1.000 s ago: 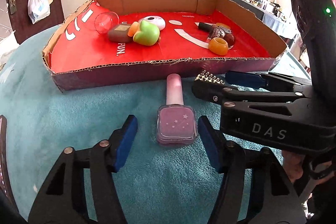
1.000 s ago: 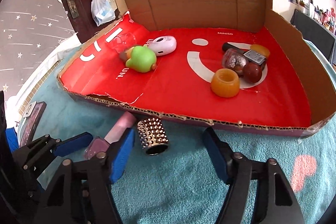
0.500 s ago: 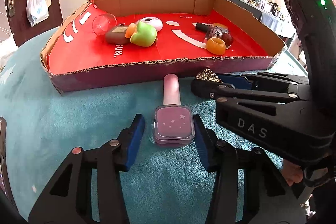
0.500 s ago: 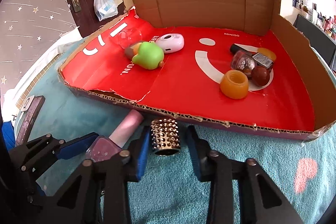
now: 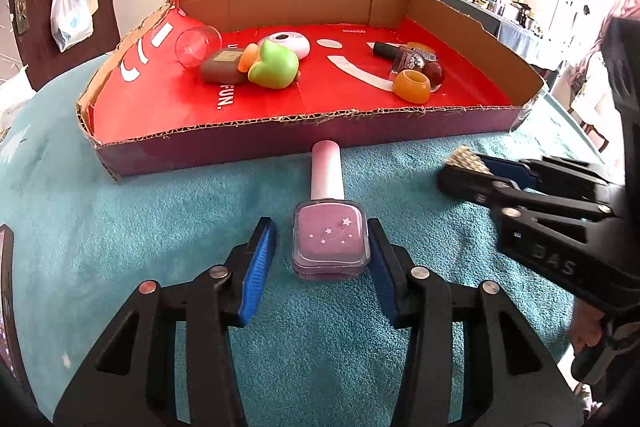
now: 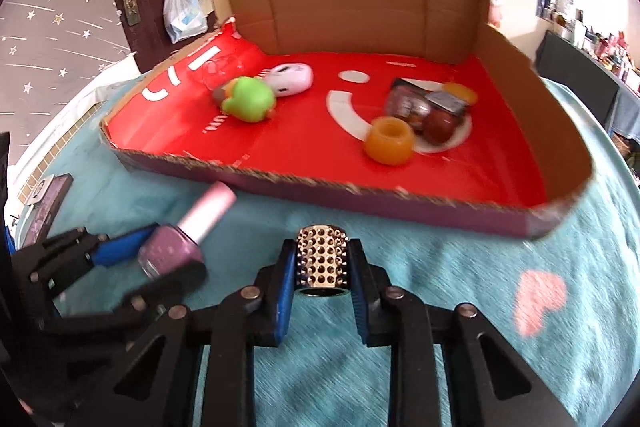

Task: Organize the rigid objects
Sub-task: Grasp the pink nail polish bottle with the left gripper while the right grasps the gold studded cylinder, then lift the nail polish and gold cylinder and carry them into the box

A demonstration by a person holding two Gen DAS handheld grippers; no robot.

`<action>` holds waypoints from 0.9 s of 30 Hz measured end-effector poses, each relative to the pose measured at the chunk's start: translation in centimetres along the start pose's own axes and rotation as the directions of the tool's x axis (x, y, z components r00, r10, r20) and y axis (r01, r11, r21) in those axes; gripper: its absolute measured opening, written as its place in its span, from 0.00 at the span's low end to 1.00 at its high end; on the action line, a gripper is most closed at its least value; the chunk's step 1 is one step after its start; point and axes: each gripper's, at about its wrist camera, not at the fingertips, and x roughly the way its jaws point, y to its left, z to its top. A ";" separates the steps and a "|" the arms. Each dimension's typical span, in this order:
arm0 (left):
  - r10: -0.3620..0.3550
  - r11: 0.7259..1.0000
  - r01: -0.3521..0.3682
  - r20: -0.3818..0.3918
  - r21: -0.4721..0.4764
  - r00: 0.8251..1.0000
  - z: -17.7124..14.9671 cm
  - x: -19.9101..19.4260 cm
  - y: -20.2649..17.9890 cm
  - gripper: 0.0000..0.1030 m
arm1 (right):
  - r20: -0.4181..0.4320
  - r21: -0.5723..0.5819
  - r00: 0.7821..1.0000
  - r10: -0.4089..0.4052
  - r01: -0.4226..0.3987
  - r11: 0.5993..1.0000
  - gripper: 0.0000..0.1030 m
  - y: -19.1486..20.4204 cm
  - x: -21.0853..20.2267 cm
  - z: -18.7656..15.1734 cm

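Observation:
A pink nail polish bottle (image 5: 330,241) lies on the teal towel, cap toward the box. My left gripper (image 5: 322,251) straddles its square body; the right pad touches it and a small gap shows at the left pad. It also shows in the right wrist view (image 6: 172,253). My right gripper (image 6: 322,281) is shut on a gold studded cylinder (image 6: 322,259) and holds it just in front of the cardboard box (image 6: 400,201). The cylinder's tip shows in the left wrist view (image 5: 464,159).
The red-lined box (image 5: 280,143) holds a green toy (image 5: 274,65), a brown block (image 5: 222,67), a clear cup (image 5: 198,43), a white oval case (image 5: 286,43), an orange ring (image 5: 412,87) and several small dark items (image 5: 416,61). A dark flat object (image 6: 46,203) lies at left.
My right gripper closed on the studded cylinder and drew it back from the box. My left gripper narrowed around the nail polish bottle.

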 end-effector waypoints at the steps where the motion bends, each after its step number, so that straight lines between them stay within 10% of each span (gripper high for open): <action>1: 0.001 1.000 -0.001 0.000 0.001 1.000 0.0 0.0 0.0 0.40 | 0.002 0.006 1.000 -0.003 0.003 1.000 0.26 -0.3 -0.2 -0.3; 14: 0.006 1.000 -0.006 0.007 -0.010 1.000 -0.1 -0.1 -0.1 0.33 | 0.049 0.021 0.998 -0.034 0.033 0.999 0.27 -1.2 -2.0 -2.8; 21: -0.016 0.999 0.016 0.005 -0.048 1.000 -0.2 -0.2 0.4 0.34 | 0.063 0.015 0.998 -0.006 0.005 1.000 0.48 -0.6 -1.7 -2.8; 27: -0.011 0.999 0.012 0.012 -0.047 1.000 -0.3 -0.2 0.3 0.33 | 0.070 0.003 0.996 -0.047 0.047 0.999 0.37 -0.3 -1.5 -2.9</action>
